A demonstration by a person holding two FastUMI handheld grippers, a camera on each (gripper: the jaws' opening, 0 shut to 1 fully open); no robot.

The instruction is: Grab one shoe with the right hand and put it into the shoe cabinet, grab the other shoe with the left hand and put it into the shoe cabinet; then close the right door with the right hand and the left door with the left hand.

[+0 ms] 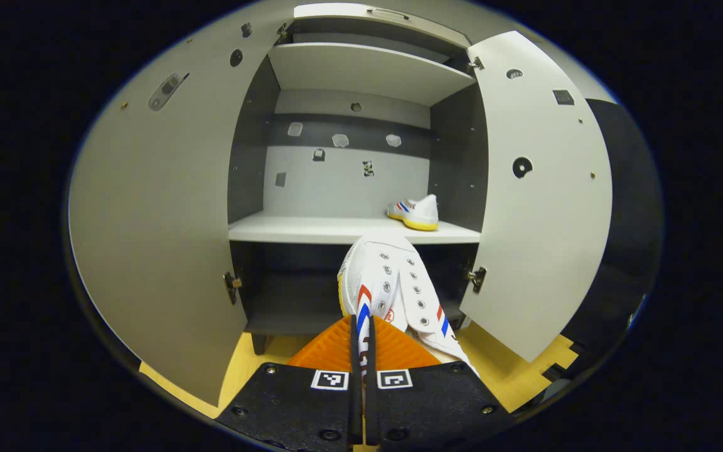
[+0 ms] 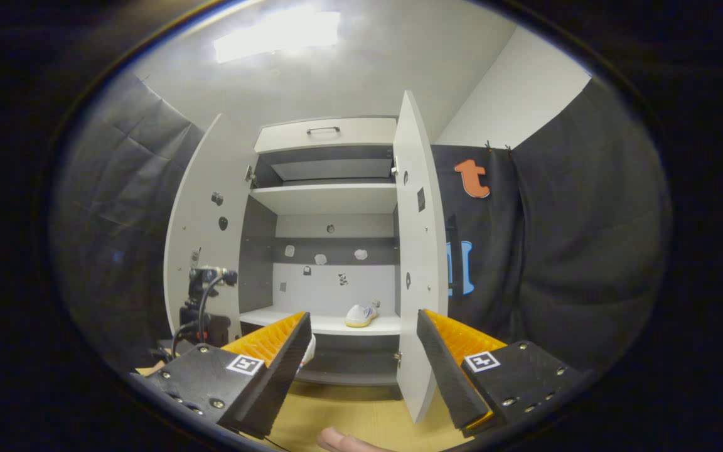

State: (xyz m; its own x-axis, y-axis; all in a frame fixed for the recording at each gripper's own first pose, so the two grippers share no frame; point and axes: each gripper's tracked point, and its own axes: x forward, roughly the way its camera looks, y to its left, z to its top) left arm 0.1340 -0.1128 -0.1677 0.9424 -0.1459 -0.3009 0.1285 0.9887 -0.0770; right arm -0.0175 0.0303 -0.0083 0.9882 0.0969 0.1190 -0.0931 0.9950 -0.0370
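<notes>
White canvas shoe [image 1: 393, 289], red and blue stripes: clamped at its rim between the left gripper [image 1: 361, 351] fingers, toe pointing ahead toward the shoe cabinet [image 1: 349, 229]. Second shoe [image 1: 415, 212]: on the middle shelf, ahead and right. Both doors open. Right gripper [image 2: 361, 351]: fingers spread apart, nothing between them.

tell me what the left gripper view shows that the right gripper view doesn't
Left gripper view: the left tool shut on a white shoe, close up. Right gripper view: the right tool open and empty, a camera on a stand, the black cloth wall. Both: the cabinet, its doors open, a second shoe on the middle shelf.
</notes>
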